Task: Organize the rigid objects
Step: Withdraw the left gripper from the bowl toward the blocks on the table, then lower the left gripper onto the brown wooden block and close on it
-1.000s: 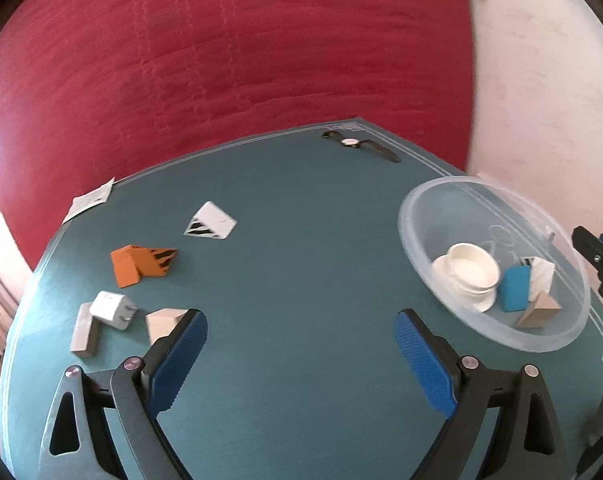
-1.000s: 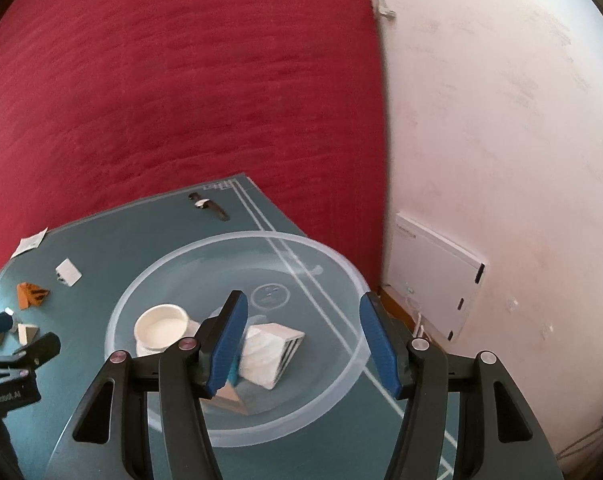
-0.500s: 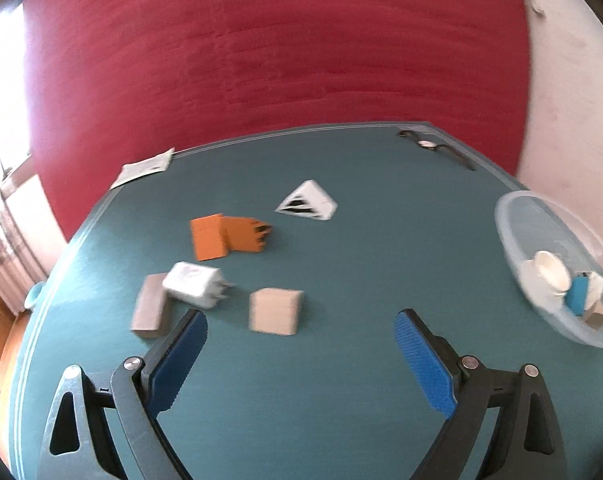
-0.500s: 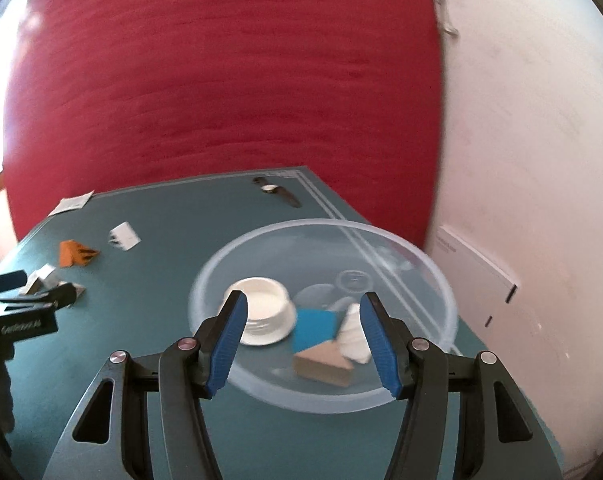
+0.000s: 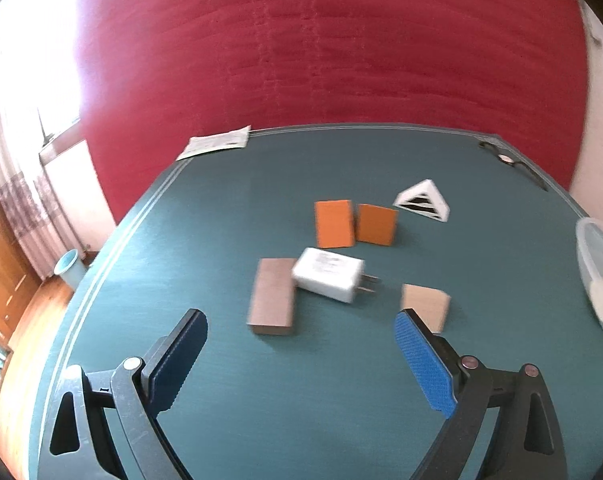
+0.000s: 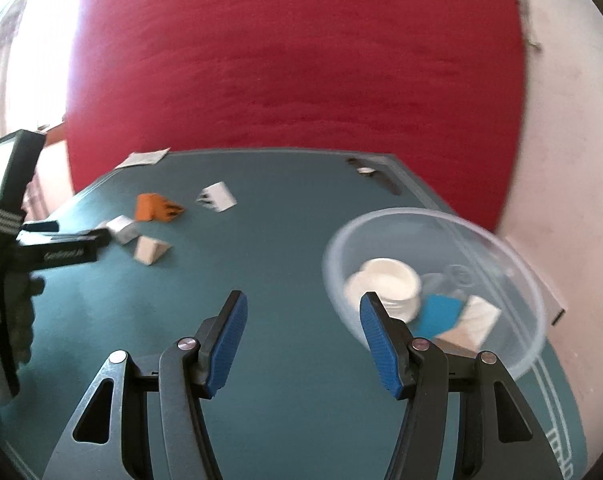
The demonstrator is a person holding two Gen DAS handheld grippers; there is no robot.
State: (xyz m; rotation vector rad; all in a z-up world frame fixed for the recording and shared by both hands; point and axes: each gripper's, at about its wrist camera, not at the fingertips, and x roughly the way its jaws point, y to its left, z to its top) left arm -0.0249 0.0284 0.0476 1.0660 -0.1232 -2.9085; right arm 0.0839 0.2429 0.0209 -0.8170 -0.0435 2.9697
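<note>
— Where are the loose pieces?

— Just ahead of the left claw: a white charger plug leans on a grey-brown block, both between the lines of its two fingers. A pale wooden wedge sits right at the tip of its right-hand finger; I cannot tell if they touch. Farther out lie two orange blocks side by side, then a white triangular piece with black stripes.

— And the claw itself?

— Spread wide, nothing in it. The right claw is released too, empty, above the teal desk.

— The bowl?

— The clear plastic bowl is just right of the right claw — its right finger overlaps the rim in view. Inside are a white cup on a saucer, a blue block and a pale wedge.

— Anything beyond?

— A wristwatch at the far right edge, a paper slip at the far left corner.
</note>
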